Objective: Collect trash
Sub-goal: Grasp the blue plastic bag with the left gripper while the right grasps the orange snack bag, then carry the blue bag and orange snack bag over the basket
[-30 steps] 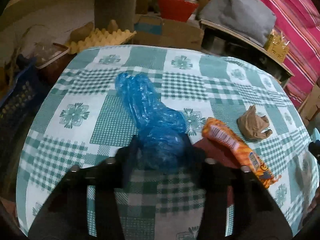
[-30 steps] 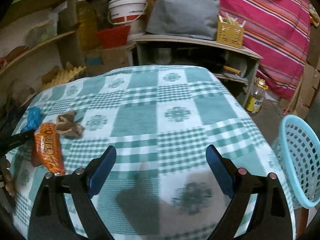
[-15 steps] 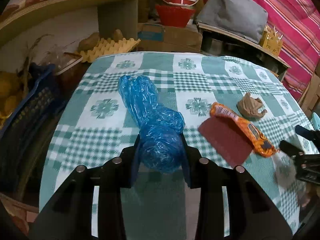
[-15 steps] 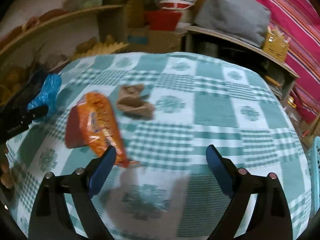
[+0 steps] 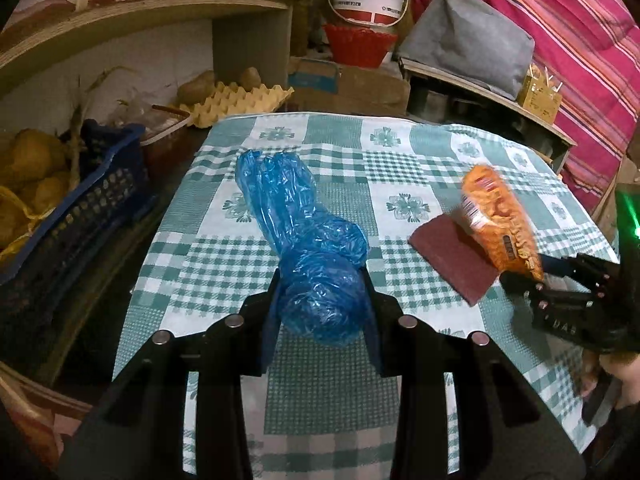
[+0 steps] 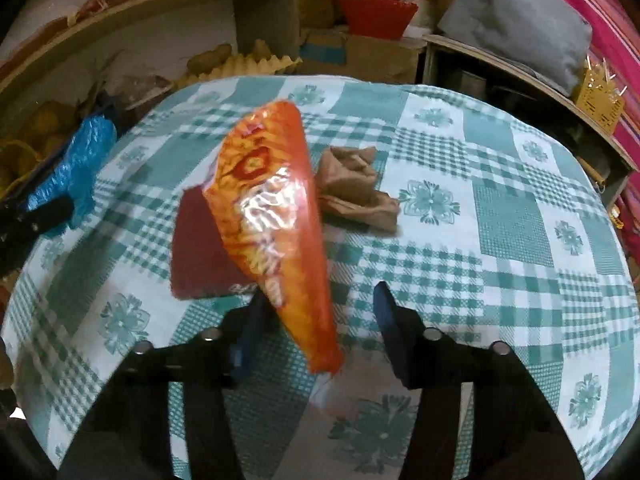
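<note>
L hand-held gripper (image 5: 322,300) clamps 1 blue bag (image 5: 304,236); R hand-held gripper (image 6: 316,320) half-open round 1 orange wrapper (image 6: 272,216).

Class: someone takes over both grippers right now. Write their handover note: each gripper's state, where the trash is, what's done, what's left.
Left gripper: shut on the blue bag, its far end on the tablecloth.
Right gripper: jaws open around the orange wrapper's lower end, which tilts up off the cloth; grip not confirmed.
On the cloth: red card under the wrapper, brown paper just behind it.
Done: bag gripped. Nothing shown binned; no bin in view.
Left: close on wrapper, bin both, then card and paper.
</note>
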A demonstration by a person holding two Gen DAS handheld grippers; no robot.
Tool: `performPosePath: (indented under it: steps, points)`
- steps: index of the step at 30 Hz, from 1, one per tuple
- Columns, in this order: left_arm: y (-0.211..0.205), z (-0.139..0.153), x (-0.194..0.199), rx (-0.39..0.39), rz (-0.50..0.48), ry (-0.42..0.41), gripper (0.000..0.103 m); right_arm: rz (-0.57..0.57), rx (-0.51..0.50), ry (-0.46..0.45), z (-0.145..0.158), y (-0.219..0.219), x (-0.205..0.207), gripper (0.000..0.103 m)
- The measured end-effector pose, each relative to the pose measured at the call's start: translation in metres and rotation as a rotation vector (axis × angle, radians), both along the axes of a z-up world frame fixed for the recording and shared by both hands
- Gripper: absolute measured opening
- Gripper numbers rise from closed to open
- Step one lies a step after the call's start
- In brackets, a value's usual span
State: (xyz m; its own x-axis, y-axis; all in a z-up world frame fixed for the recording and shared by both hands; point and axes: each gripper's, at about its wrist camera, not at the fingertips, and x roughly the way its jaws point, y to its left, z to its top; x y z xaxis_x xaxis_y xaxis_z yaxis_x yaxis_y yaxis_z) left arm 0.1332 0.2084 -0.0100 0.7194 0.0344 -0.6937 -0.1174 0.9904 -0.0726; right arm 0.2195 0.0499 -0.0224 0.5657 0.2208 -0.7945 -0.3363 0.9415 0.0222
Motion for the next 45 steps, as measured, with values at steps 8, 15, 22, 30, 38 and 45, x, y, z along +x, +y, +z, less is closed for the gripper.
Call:
performPosePath:
  steps: [8, 15, 22, 30, 38, 45]
  points:
    - [-0.016, 0.011, -0.003, 0.01, -0.015, -0.021, 0.034, -0.007, 0.022, -0.038, 0.012, -0.019, -0.01, 0.015]
    - [-0.053, 0.026, -0.005, 0.029, -0.065, -0.062, 0.034, -0.049, 0.043, -0.086, 0.037, -0.055, -0.02, 0.015]
    - [-0.09, 0.039, -0.002, 0.024, -0.097, -0.098, 0.034, -0.114, 0.055, -0.122, 0.058, -0.108, -0.027, 0.015]
    - [-0.136, 0.042, 0.009, 0.021, -0.154, -0.115, 0.034, -0.229, 0.051, -0.145, 0.072, -0.183, -0.032, 0.015]
    - [-0.187, 0.04, 0.026, 0.006, -0.232, -0.112, 0.034, -0.338, 0.024, -0.15, 0.075, -0.252, -0.041, 0.015]
    - [-0.232, 0.034, 0.032, 0.034, -0.297, -0.102, 0.034, -0.437, 0.029, -0.159, 0.077, -0.316, -0.06, 0.015]
